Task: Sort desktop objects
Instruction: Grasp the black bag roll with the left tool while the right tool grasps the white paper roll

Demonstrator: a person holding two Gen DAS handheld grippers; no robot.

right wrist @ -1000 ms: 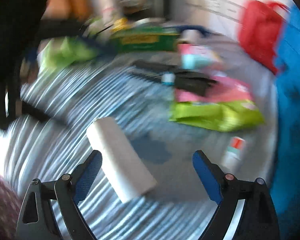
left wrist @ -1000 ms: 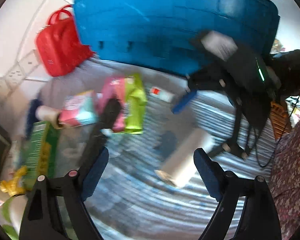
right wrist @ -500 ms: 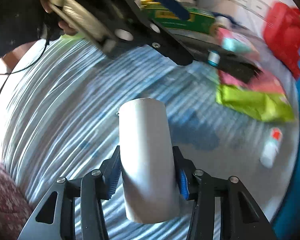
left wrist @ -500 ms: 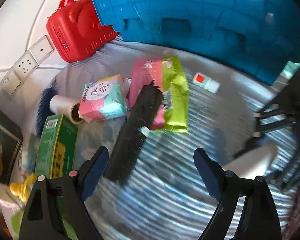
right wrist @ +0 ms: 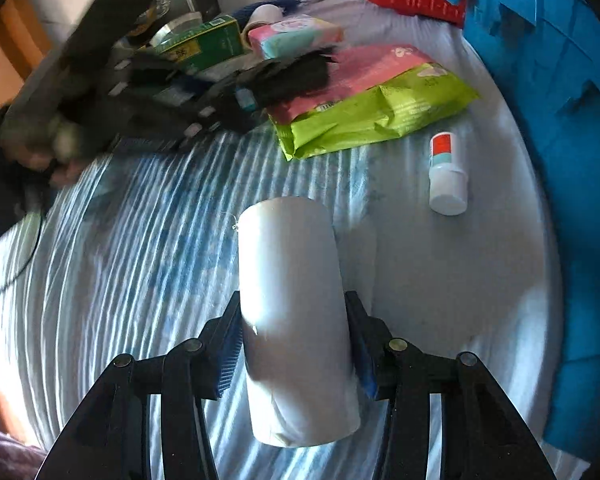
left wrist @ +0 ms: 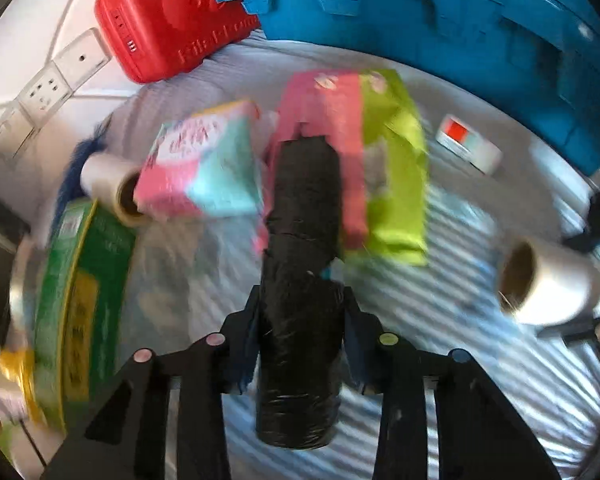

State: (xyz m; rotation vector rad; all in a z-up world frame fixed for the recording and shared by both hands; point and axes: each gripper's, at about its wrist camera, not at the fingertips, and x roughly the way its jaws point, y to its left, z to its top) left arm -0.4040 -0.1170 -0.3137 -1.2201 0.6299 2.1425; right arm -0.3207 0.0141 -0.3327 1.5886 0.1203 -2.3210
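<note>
My left gripper [left wrist: 300, 332] is shut on a black roll of bags [left wrist: 300, 264], whose far end lies over a pink pack [left wrist: 324, 120] and a green pack [left wrist: 396, 168]. My right gripper [right wrist: 294, 344] is shut on a white roll [right wrist: 292, 312] and holds it just above the striped cloth [right wrist: 140, 240]. The white roll also shows at the right of the left wrist view [left wrist: 548, 284]. The left gripper with the black roll [right wrist: 292, 76] shows at the upper left of the right wrist view.
A blue crate [left wrist: 460, 20] and red case [left wrist: 168, 28] stand at the back. A small white bottle [right wrist: 446, 172], a pink-teal tissue pack [left wrist: 204, 168], a clear film roll [left wrist: 112, 188] and a green box [left wrist: 76, 308] lie around.
My left gripper has moved in and shut on the black roll. My right gripper, shut on the white roll since half a second ago, has shifted slightly with it.
</note>
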